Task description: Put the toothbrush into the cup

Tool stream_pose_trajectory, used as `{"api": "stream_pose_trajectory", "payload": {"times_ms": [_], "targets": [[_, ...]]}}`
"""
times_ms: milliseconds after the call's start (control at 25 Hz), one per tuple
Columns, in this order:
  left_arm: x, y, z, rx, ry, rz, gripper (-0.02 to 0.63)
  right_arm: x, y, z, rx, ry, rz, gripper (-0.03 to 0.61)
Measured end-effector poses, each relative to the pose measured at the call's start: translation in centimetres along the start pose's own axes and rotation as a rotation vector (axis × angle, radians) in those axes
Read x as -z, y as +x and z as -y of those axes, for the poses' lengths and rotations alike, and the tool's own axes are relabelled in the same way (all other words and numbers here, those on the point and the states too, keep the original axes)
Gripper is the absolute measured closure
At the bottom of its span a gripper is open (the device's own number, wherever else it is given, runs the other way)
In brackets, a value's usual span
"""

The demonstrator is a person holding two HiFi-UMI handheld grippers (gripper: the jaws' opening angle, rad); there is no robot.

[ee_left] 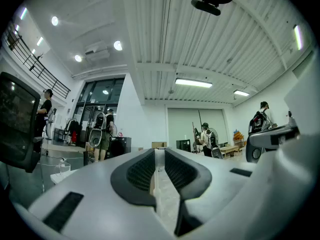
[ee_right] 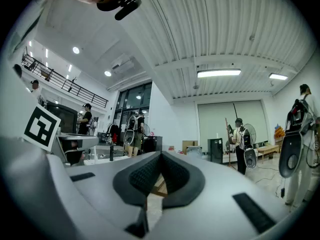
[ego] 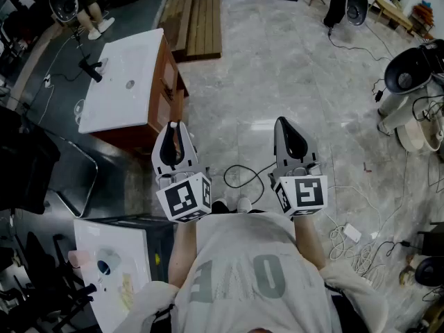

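1. The left gripper point(ego: 175, 134) is held out in front of the person's chest. Its jaws are a narrow slit apart with nothing between them.
2. The right gripper point(ego: 288, 134) is level with it and well apart from it. Its jaws are pressed together at the tips and also carry nothing.
3. A white counter point(ego: 89, 236) sits low to the person's left. On it is a small pale pinkish object point(ego: 78, 257) that may be the cup, though it is too small to tell. No view shows a toothbrush clearly, so the task looks not yet begun.
4. A dark cable point(ego: 243, 175) loops across the tiled floor just beyond the person's feet.
5. Farther off on the left stands a washbasin cabinet point(ego: 132, 68) with a dark faucet point(ego: 90, 69). Beyond that is a wooden bench point(ego: 198, 23).
6. Likely risks:
   - A foot could catch the cable while walking to either surface.
   - Jaws left this narrow could push a slim brush away rather than straddle it.
   - The person could head for the wrong surface, since the brush's place is unclear.
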State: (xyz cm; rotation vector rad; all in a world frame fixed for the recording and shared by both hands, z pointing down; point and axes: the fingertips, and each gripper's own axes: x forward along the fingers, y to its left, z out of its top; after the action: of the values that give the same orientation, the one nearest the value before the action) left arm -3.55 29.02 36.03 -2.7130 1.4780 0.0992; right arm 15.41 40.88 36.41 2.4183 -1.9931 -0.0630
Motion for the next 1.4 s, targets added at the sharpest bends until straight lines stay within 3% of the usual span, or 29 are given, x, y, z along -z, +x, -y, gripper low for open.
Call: {"api": "stream_pose_trajectory", "payload": {"times_ms": [800,1400], "targets": [[0.0,0.4,1.7,-0.010,-0.022,0.008,0.538,1.4,0.3,0.2,-0.080,0.053,-0.011,0.548],[-1.4,7.0,4.3,0.047,-0.016,0.054,0.538,1.4,4.9,2.7,-0.101,0.075,-0.016,0.548]]}}
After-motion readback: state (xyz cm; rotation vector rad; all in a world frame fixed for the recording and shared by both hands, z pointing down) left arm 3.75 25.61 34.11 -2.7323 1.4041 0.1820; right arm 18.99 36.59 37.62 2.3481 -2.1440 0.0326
